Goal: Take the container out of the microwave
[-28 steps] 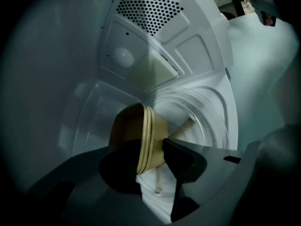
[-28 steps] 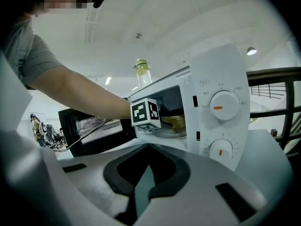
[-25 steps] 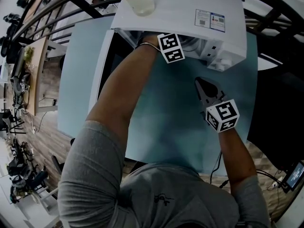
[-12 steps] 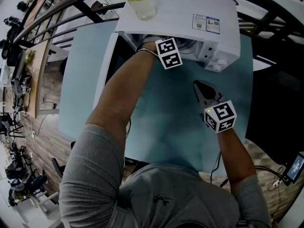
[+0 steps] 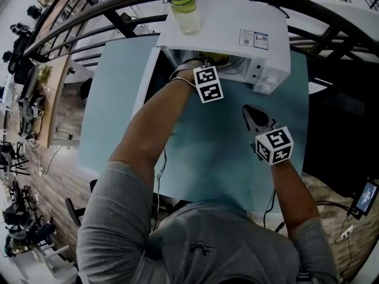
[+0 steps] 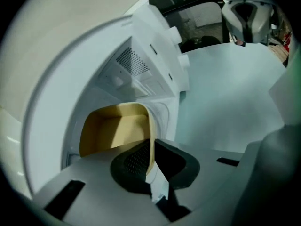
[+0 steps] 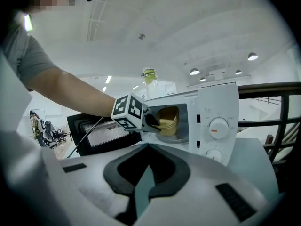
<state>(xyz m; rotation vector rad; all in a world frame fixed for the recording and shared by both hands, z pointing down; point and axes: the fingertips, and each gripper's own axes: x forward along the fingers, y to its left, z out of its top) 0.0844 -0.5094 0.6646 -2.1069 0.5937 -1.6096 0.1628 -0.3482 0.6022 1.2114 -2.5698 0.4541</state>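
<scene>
The container (image 6: 113, 133), a yellow tub with its open top up, sits inside the microwave (image 5: 225, 22) near the mouth of the cavity. The left gripper (image 6: 151, 149) reaches in and has hold of it. Its jaws have just been closing, and they now pinch the tub's near wall, with one pad inside the tub and one outside. In the left gripper view the wall stands as a thin upright edge at centre frame. The whole body of the tub spreads to the left of that edge, so the weight probably hangs to one side of the grip, and the tub may tip as it comes out. The right gripper view shows the same hold from the side: the tub (image 7: 168, 119) fills the left part of the oven opening, with the left gripper (image 7: 153, 122) at its left rim. No view shows whether the tub has left the glass plate. In the head view the way out runs down the frame, from the oven at the top towards the bare blue table (image 5: 225, 158). The right gripper (image 5: 249, 110) hangs over that table at centre right, well apart from the tub. Its fingertips are pressed together on nothing. The left hand is clearly the nearer one.
</scene>
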